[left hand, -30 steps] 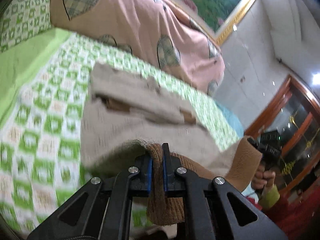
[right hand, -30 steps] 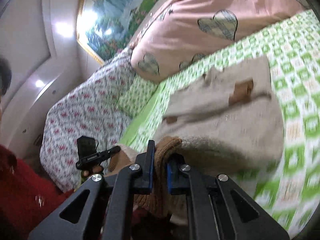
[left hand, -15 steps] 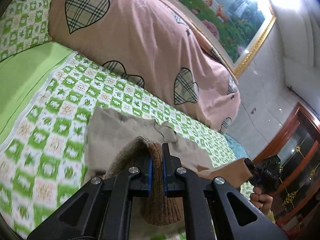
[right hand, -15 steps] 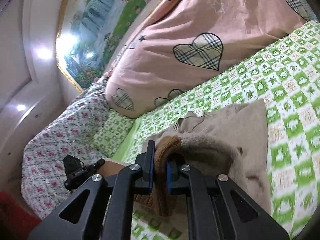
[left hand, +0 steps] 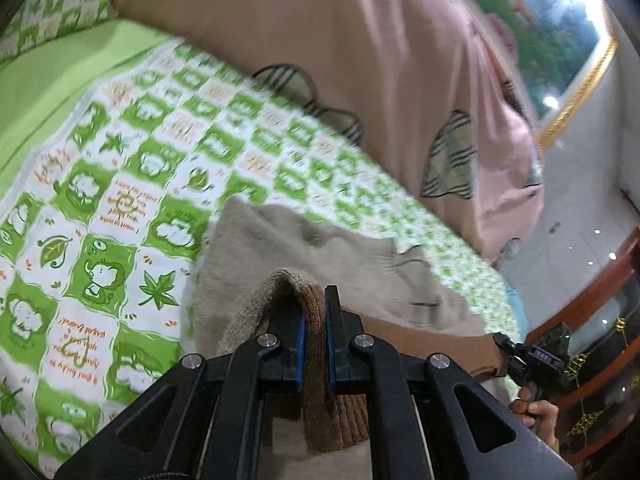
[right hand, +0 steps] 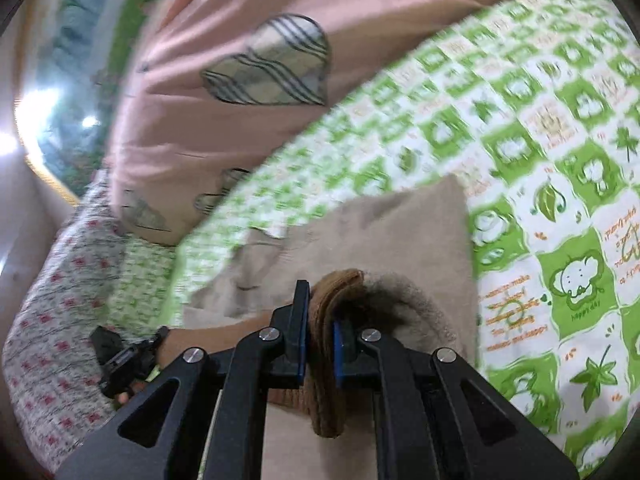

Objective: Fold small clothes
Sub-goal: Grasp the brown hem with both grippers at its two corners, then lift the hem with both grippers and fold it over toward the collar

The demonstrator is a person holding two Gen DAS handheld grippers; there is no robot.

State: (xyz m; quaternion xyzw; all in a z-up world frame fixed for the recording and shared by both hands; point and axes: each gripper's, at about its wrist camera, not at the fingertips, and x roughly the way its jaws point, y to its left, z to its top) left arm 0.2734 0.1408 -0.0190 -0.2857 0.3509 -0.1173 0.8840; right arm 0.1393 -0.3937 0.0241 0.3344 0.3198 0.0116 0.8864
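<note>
A small beige knit sweater [left hand: 304, 252] with a brown ribbed hem lies on the green-and-white checked bedsheet [left hand: 120, 184]. My left gripper [left hand: 314, 320] is shut on the brown hem at one corner. My right gripper [right hand: 320, 320] is shut on the brown hem [right hand: 332, 292] at the other corner. The hem is folded over the beige body [right hand: 380, 232], close above the bed. The right gripper also shows at the right edge of the left wrist view [left hand: 532, 360], and the left gripper shows at the left in the right wrist view [right hand: 124, 356].
A pink quilt with plaid hearts [left hand: 380, 60] is piled along the far side of the bed. A floral pillow [right hand: 52, 300] lies at the left in the right wrist view. A framed landscape painting [left hand: 560, 20] hangs on the wall. Dark wood furniture [left hand: 600, 280] stands at right.
Both grippers carried the hem forward and down over the sweater body. The lifted sweater has dropped onto the bed and now lies folded over itself.
</note>
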